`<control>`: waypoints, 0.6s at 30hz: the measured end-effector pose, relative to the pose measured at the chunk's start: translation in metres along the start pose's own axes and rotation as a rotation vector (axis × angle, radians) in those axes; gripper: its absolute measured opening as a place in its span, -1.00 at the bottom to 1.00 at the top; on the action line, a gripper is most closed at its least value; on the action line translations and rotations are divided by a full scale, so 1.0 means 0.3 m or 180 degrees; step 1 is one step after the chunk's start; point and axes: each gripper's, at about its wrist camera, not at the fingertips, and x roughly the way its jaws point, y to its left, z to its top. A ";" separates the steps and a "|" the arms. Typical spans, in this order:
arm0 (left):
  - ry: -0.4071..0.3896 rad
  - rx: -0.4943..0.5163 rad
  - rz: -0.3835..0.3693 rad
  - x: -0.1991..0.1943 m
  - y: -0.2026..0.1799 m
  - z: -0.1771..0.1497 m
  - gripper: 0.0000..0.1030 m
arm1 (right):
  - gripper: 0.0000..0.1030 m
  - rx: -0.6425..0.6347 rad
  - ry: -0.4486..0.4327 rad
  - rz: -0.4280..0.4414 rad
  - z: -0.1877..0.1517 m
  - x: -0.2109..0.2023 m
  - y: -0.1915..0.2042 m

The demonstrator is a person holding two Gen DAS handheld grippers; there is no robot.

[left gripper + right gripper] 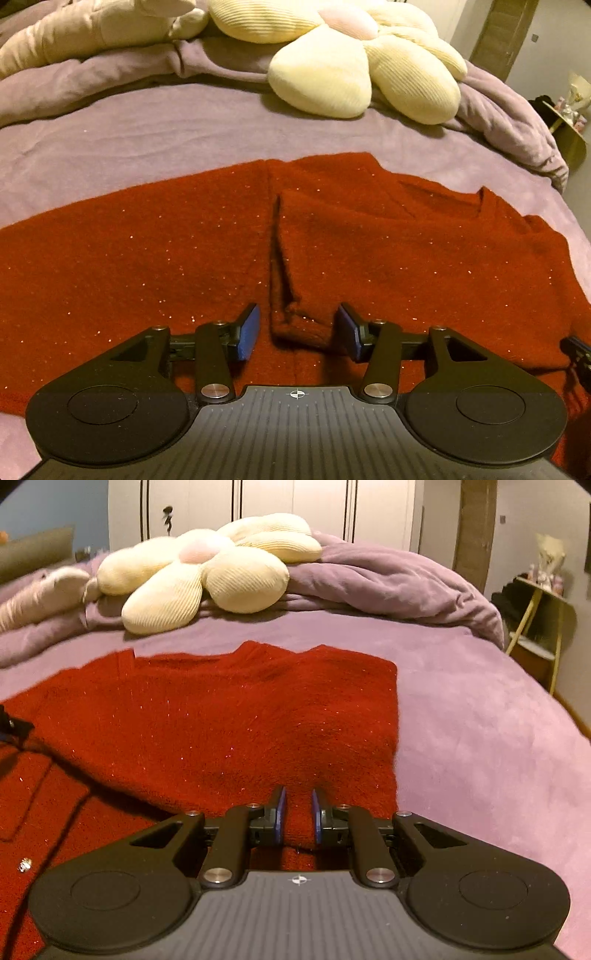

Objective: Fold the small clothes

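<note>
A red sweater [147, 266] fills mid-frame on a purple bed [110, 136]. The left gripper [297, 330] stands open around a folded cuff; the right gripper [297, 818] pinches sweater fabric, probably mid-fold, to be carried across next.

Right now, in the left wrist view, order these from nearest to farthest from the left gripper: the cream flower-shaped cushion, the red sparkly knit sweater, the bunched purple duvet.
1. Red sparkly knit sweater: right under the left gripper.
2. Cream flower-shaped cushion: beyond, upper centre.
3. Bunched purple duvet: behind the cushion.

Dim bedroom, white wardrobe [258, 506], perhaps.
</note>
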 end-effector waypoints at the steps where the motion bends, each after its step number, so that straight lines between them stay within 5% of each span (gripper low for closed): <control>1: 0.0000 -0.0010 0.0006 0.003 0.001 0.002 0.05 | -0.75 -0.0034 0.0012 -0.0025 0.001 0.000 0.008; 5: -0.0016 0.0065 0.0076 0.026 0.012 0.008 0.32 | -0.72 -0.0189 0.0049 -0.0044 0.005 0.009 0.019; 7: 0.0001 -0.0011 0.0319 0.018 0.012 0.017 0.82 | -0.71 -0.0165 0.0108 -0.0033 0.018 0.012 0.016; 8: -0.0013 -0.0070 0.0423 0.011 0.018 0.017 0.83 | -0.71 -0.0150 0.0147 -0.0032 0.025 0.012 0.015; 13: -0.0130 -0.0363 0.0139 -0.073 0.090 -0.024 0.72 | -0.59 -0.0041 0.0220 -0.0134 0.045 -0.033 0.035; 15: -0.0220 -0.0425 -0.0034 -0.106 0.116 -0.033 0.62 | -0.15 0.0052 0.0117 -0.0027 0.035 -0.087 0.053; 18: -0.0325 -0.0576 -0.0303 -0.125 0.132 -0.012 0.52 | -0.10 0.0267 0.0078 0.0271 0.014 -0.122 0.070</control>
